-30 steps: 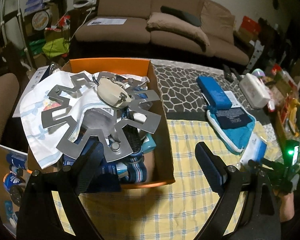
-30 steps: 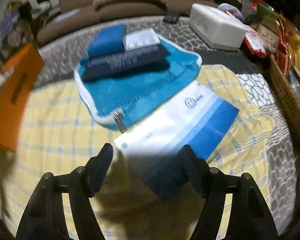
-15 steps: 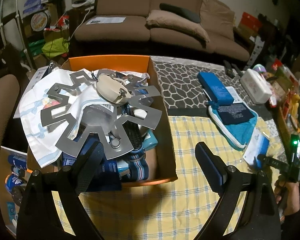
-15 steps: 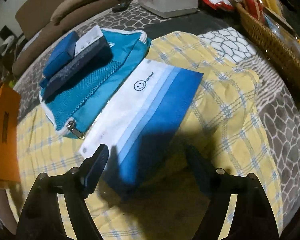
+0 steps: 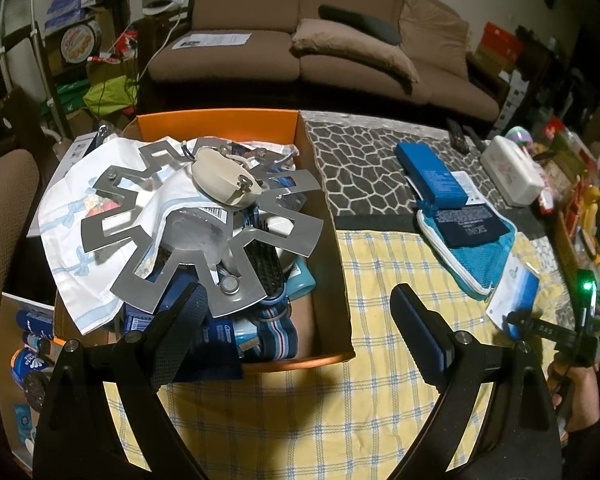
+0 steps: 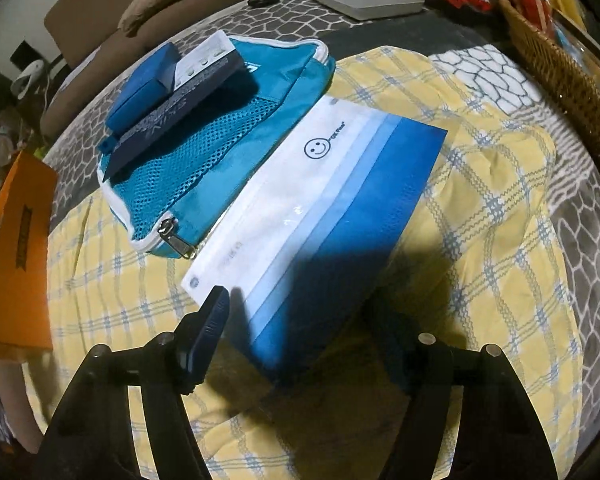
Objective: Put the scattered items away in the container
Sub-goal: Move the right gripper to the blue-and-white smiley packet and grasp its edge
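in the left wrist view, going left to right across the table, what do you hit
orange box piled with items → bare yellow checked cloth → teal mesh pouch → blue and white packet → right tongs

Your left gripper [image 5: 298, 312] hangs with its fingers [image 5: 418, 330] spread wide and nothing between them, just above the near edge of the orange box [image 5: 220, 122]. The box is heaped: a silver star-shaped metal plate [image 5: 204, 220] lies on top, a cream oval part [image 5: 224, 182] resting on it and a white patterned cloth [image 5: 72, 216] draped over the left wall. To the right, on the yellow checked cloth [image 5: 380, 280] covering the counter, sits a teal mesh pouch [image 5: 480, 256] with a dark folded item on it and a blue case [image 5: 432, 176] beside it. Farther right, your right gripper [image 5: 540, 328] is over a white and blue packet [image 5: 514, 300], with a green light glowing on it.
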Demonstrator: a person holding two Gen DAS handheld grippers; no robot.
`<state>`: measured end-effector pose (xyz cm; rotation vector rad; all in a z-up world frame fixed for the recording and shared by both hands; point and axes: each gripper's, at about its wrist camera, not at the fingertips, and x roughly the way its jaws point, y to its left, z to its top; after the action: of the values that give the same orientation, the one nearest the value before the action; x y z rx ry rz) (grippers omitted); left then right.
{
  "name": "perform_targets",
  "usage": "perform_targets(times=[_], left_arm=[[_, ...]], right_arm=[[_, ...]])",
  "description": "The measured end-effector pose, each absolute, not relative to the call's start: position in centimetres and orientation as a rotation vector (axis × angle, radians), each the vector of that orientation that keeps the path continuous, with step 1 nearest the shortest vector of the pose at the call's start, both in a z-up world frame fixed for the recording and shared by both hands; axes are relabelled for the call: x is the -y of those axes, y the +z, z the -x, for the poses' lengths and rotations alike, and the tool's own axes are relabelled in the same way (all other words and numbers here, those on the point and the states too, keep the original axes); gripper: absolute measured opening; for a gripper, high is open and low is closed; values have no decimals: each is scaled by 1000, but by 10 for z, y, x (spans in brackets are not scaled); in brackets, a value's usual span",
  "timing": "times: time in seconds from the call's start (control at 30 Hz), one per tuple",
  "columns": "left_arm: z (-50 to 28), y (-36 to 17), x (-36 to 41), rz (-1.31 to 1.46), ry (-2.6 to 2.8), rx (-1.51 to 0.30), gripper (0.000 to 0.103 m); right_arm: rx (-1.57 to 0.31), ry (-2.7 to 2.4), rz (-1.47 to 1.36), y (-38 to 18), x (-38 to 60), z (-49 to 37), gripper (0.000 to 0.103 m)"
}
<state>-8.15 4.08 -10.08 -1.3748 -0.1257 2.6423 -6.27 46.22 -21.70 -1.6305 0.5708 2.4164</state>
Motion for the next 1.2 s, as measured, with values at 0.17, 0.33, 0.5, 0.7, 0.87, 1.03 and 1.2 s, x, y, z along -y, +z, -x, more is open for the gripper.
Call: perform_targets(times=[0.17,0.33,0.5,0.7,0.87,1.03,1.2], left_arm=[[81,-101,-41,1375,2642,123,92],[82,-101,-41,1377,2642,118,92],[82,-100,-41,1381,2641,115,92],[83,-101,-40,1381,2640,114,92],[82,-101,-40,1382,2638,111,92],[83,-102,-40,1382,2636,96,92],[82,-103,-46,1382,2636,74,92]], right_arm=[[-608,2431,1640,-218,-462,63,42],[-595,2453,1656,-218,-456,64,30],[-605,2454,1658,-218,-454,64,29],[-606,2458,1653,-217,-454,63,22],[-635,2491,1667,-214,-449,62,9],[-690,2566,1708,-207,-418,58,7],[-781,2685,1861,-207,-348,40,6]])
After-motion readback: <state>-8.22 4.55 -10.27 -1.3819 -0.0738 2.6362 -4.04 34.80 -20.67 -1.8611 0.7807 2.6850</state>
